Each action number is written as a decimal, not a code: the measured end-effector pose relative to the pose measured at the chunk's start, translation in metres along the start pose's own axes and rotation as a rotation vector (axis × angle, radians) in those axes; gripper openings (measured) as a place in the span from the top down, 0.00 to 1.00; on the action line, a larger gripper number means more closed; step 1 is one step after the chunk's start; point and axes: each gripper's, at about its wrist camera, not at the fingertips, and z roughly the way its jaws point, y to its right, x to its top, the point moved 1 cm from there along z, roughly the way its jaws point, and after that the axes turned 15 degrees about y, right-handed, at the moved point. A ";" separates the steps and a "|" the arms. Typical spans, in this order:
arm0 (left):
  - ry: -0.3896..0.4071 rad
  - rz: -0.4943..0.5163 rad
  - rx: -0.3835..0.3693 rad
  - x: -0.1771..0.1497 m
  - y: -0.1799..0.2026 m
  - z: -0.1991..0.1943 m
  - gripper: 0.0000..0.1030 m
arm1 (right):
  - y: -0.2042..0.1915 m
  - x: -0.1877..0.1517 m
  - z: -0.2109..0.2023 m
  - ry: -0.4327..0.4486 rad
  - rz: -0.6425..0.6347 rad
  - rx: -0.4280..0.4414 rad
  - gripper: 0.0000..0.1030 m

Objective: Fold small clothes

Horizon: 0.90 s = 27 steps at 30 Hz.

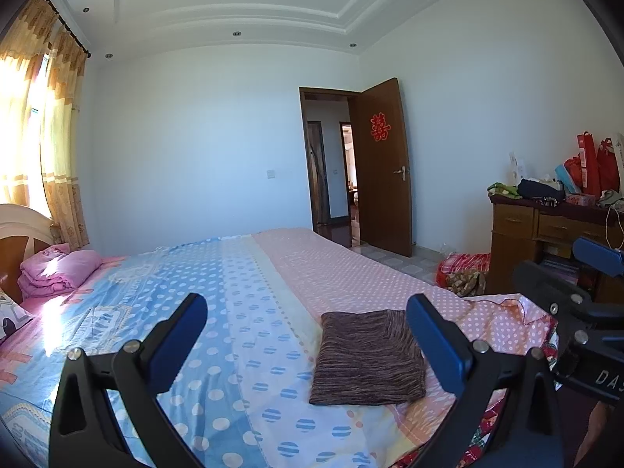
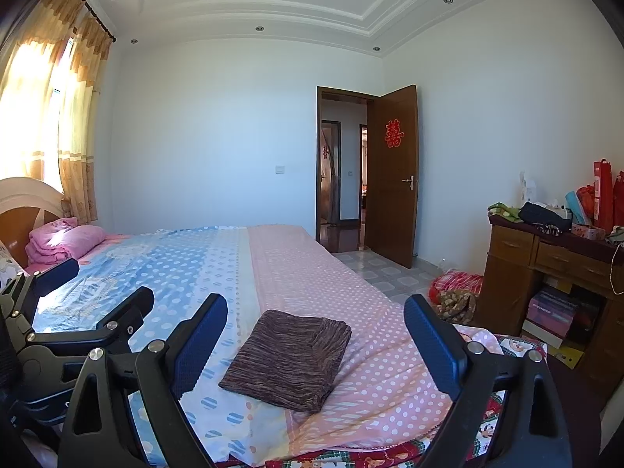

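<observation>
The folded brown knit garment [image 1: 368, 358] lies flat on the bed [image 1: 249, 292], on the polka-dot bedsheet [image 2: 312, 280] near the foot edge, where the pale band of the sheet meets the pink section. The left gripper [image 1: 308, 335] hovers above the bed with its fingers [image 1: 183, 339] spread wide and holding nothing; in the left wrist view the garment sits between the two fingers, closer to the right one. The right gripper [image 2: 316, 335] is likewise released, its fingers [image 2: 433, 347] wide apart and clear of the fabric (the garment appears centred between them in the right wrist view). The two grippers are side by side, each visible at the edge of the other's view. A folded pink blanket [image 2: 64, 241] rests at the headboard end of the bed. A wooden desk [image 2: 546, 269] stands against the right wall, its surface piled with clothes and red bags [image 1: 592, 167]. The brown door [image 1: 384, 163] stands open.
</observation>
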 end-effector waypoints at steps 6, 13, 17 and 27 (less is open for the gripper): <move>-0.003 0.002 0.000 0.000 0.001 -0.001 0.00 | 0.003 -0.001 0.001 -0.008 0.004 -0.004 0.10; -0.021 -0.009 -0.003 0.000 -0.002 0.000 0.00 | 0.004 -0.001 0.002 -0.008 0.003 -0.003 0.10; -0.026 -0.015 -0.004 0.000 -0.003 0.000 0.00 | 0.003 -0.001 0.001 -0.010 0.004 -0.005 0.10; -0.027 -0.010 -0.002 0.000 -0.003 0.001 0.00 | 0.005 -0.001 0.000 -0.009 0.003 -0.007 0.10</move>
